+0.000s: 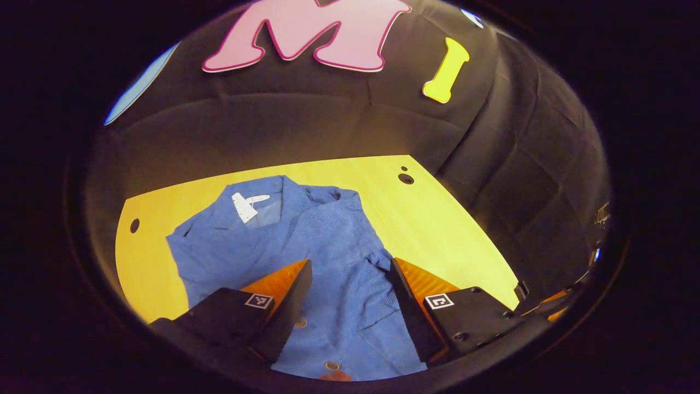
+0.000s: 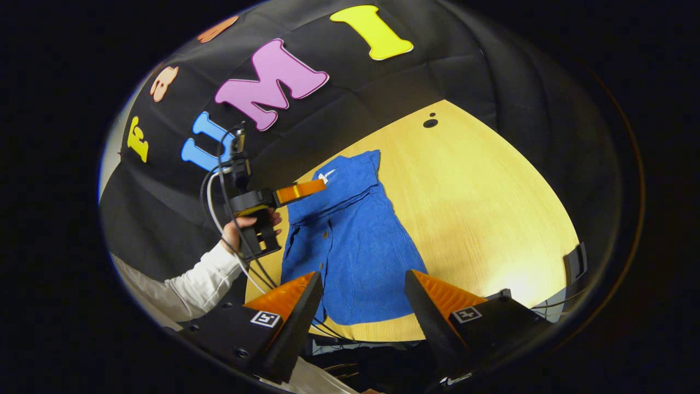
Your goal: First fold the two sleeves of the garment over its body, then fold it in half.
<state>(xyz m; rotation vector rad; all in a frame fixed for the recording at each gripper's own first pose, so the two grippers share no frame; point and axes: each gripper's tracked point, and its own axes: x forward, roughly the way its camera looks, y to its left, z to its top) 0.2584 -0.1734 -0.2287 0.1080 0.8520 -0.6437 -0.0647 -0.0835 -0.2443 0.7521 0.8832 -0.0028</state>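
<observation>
A blue, fine-ribbed button-front garment (image 1: 333, 257) lies flat on the light wooden worktop (image 1: 437, 219), collar towards the far edge by the black cloth wall. A white label (image 1: 247, 206) shows inside the collar. Small round buttons run down the front placket. In the right gripper view the garment (image 2: 355, 241) sits towards the worktop's left side, its hem close to the near edge, with a broad bare stretch of worktop (image 2: 492, 202) to its right. Both sleeves look already folded in over the body, the outline being a narrow block; the body is not yet folded in half.

The left gripper (image 1: 350, 279) hangs above the lower front of the garment, its jaws spread wide with cloth visible between them; whether the fingers touch the cloth cannot be told. In the right gripper view the left gripper (image 2: 314, 189) appears over the garment's left shoulder area near the collar, held by a hand (image 2: 240, 227) in a white sleeve (image 2: 191, 284), with cables trailing from it.

The right gripper (image 2: 363, 287) is held off the near edge of the worktop, jaws wide apart, holding nothing, the garment's hem seen between its fingers.

A dark round hole (image 1: 406, 178) marks the worktop near its far right corner.
</observation>
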